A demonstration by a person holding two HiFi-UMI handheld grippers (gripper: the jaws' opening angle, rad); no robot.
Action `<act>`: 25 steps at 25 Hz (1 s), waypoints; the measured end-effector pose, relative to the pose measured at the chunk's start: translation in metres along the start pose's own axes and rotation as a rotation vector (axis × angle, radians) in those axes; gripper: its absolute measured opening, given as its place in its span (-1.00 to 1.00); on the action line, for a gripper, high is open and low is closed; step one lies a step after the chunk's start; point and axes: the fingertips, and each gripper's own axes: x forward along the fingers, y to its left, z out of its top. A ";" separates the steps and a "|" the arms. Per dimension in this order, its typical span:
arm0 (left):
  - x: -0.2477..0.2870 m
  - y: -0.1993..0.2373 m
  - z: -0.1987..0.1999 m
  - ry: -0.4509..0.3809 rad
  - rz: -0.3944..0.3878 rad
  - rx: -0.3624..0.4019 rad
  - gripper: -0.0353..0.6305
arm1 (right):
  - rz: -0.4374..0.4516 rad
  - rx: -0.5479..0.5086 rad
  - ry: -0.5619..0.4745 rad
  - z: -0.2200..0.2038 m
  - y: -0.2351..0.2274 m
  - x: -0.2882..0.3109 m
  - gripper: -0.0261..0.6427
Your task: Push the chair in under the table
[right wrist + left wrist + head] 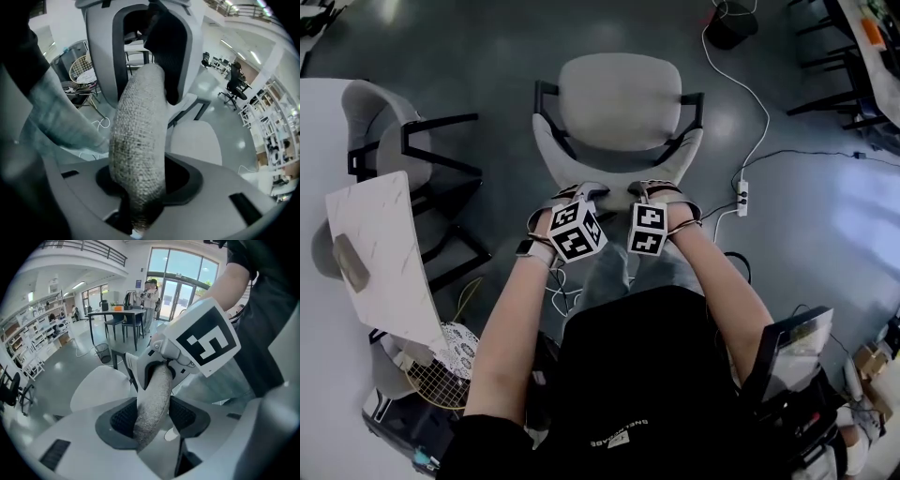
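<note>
A grey upholstered chair (619, 98) with a black frame stands on the dark floor straight ahead, its backrest toward the person. Both grippers sit side by side on the backrest's top edge (617, 190). My left gripper (581, 195) has the fabric edge (152, 399) between its jaws, and the pads press on it. My right gripper (662, 193) grips the same woven edge (138, 140) just to the right. In the left gripper view the right gripper (164, 363) shows beyond, clamped on the fabric. The pale seat (197, 140) lies below.
A white table (317, 131) fills the left edge, with a second grey chair (394, 141) beside it. A marbled board (380, 253) and rackets (441, 375) lie at the lower left. A power strip (742, 197) and its white cable lie on the floor at the right.
</note>
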 end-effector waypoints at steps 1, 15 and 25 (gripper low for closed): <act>0.000 0.000 0.000 0.003 -0.004 -0.001 -0.25 | 0.005 0.001 -0.008 0.001 0.000 -0.001 -0.46; 0.001 -0.004 -0.001 0.017 0.003 -0.036 -0.26 | -0.015 -0.033 -0.016 -0.001 0.001 -0.001 -0.50; 0.004 -0.033 -0.015 0.015 0.039 -0.079 -0.26 | 0.011 -0.057 -0.058 0.006 0.033 0.000 -0.49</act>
